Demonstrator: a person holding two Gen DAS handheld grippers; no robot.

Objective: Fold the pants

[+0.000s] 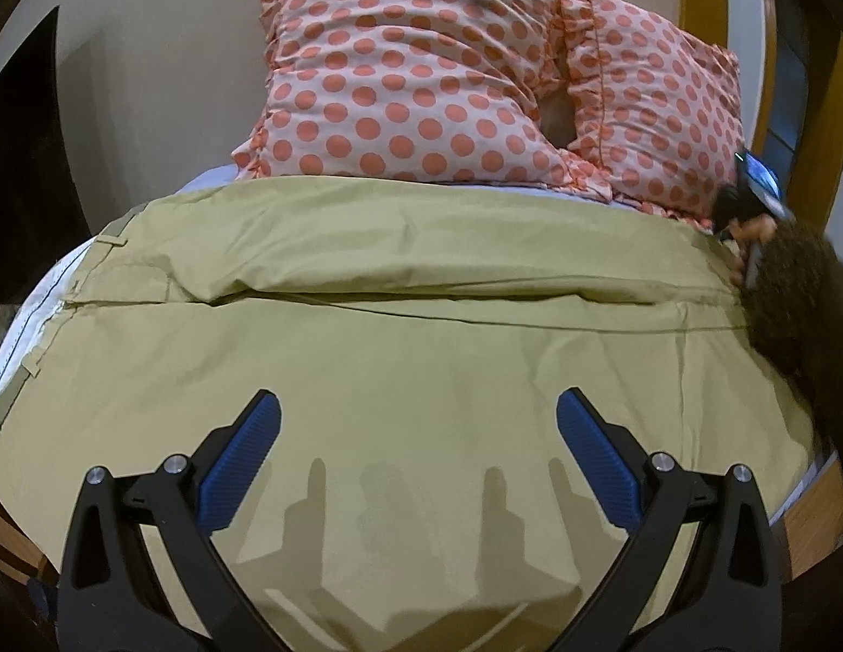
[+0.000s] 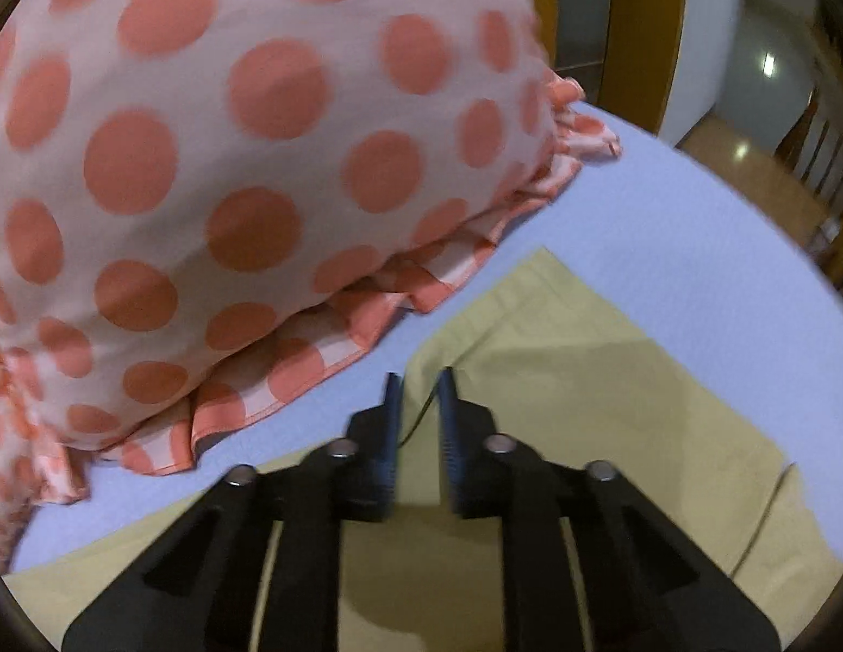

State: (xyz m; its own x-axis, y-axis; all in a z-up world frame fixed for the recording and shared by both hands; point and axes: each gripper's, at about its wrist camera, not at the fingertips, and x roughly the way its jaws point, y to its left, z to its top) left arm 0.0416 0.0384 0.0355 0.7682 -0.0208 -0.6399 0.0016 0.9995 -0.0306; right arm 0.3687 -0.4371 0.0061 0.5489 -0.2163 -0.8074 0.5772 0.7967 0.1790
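Note:
Khaki pants (image 1: 410,337) lie spread across the bed, waistband at the left, one leg lying along the other. My left gripper (image 1: 418,407) is open above the near leg and holds nothing. In the right wrist view my right gripper (image 2: 419,380) has its jaws nearly together around the edge of the pants' hem end (image 2: 584,380); the view is blurred, so a grip on the cloth is not clear. The right gripper and the hand holding it (image 1: 758,217) also show at the right edge of the left wrist view.
Two pink pillows with orange dots (image 1: 421,70) lie at the head of the bed, one close to my right gripper (image 2: 231,163). A pale blue sheet (image 2: 666,228) covers the bed. A wooden bed frame (image 1: 818,521) edges it. A wooden post (image 2: 638,27) stands behind.

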